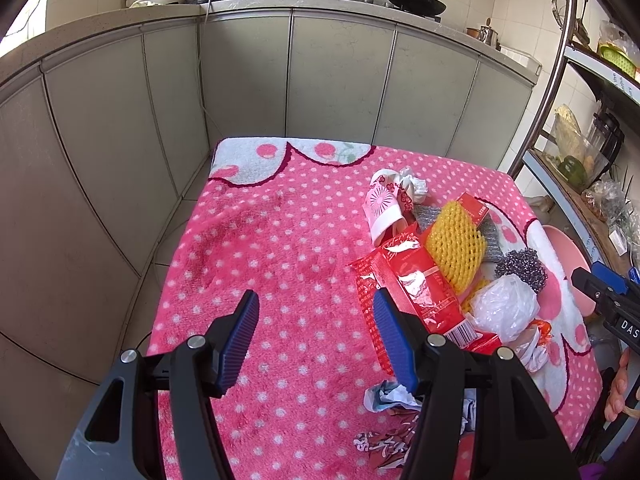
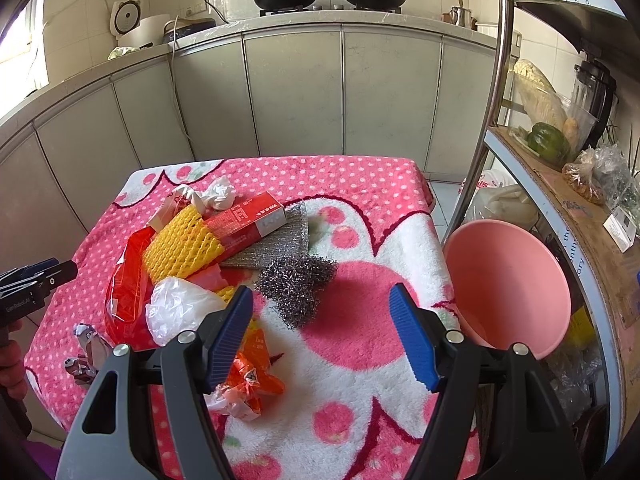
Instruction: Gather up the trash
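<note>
With both your left gripper and right gripper spread wide and empty, lower the right one squarely over the grey coiled steel-wool scourer on the pink dotted towel, beside the pink plastic basin.

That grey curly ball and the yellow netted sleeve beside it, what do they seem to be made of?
The grey ball looks like coiled steel wire, a scouring pad: shiny tangled curls. The yellow sleeve looks like soft foam netting, matte with diamond-shaped holes, probably fruit packing.
</note>
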### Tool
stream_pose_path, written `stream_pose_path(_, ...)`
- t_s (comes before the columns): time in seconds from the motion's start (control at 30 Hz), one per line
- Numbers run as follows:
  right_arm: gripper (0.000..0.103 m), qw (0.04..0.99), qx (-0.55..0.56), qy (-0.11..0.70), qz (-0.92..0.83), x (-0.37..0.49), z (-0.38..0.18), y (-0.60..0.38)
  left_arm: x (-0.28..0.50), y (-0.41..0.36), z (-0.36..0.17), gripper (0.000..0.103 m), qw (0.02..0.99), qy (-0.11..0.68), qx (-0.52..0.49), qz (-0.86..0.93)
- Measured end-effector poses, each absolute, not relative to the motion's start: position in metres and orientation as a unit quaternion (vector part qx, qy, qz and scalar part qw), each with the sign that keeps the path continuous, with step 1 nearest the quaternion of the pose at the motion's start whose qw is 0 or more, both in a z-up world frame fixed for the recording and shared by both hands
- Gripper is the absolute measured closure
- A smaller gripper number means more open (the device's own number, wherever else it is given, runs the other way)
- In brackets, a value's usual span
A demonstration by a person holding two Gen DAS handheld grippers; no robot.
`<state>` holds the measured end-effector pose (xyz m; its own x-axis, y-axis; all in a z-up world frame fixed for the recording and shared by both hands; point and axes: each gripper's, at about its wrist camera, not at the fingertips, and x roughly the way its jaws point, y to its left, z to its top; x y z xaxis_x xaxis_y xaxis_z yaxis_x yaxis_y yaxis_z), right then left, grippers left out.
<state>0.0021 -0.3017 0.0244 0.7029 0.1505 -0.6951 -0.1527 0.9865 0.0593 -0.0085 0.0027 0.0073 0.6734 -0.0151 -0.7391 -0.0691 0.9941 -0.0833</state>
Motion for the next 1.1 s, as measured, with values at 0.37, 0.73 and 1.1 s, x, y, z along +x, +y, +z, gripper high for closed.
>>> stream_pose_path(0.37,0.032,0.923,-0.003,0.376,0.082,0.0020,0.0227,-0.3007,-0.0085,0.0016,0.0069,0.044,0.913,0.405,-0.051,0.013)
stream_pose_path(0.73,0.032,0.923,0.000,0.376,0.084,0.0025,0.0217,-0.3009,-0.0080,-0.0001,0.0054,0.043,0.912,0.406,-0.050,0.013)
stream_pose_path(1.1,0.032,0.920,0.010,0.379,0.094,0.0035,0.0191,-0.3034,-0.0073,0.0005,0.0039,0.038,0.911,0.409,-0.048,-0.004)
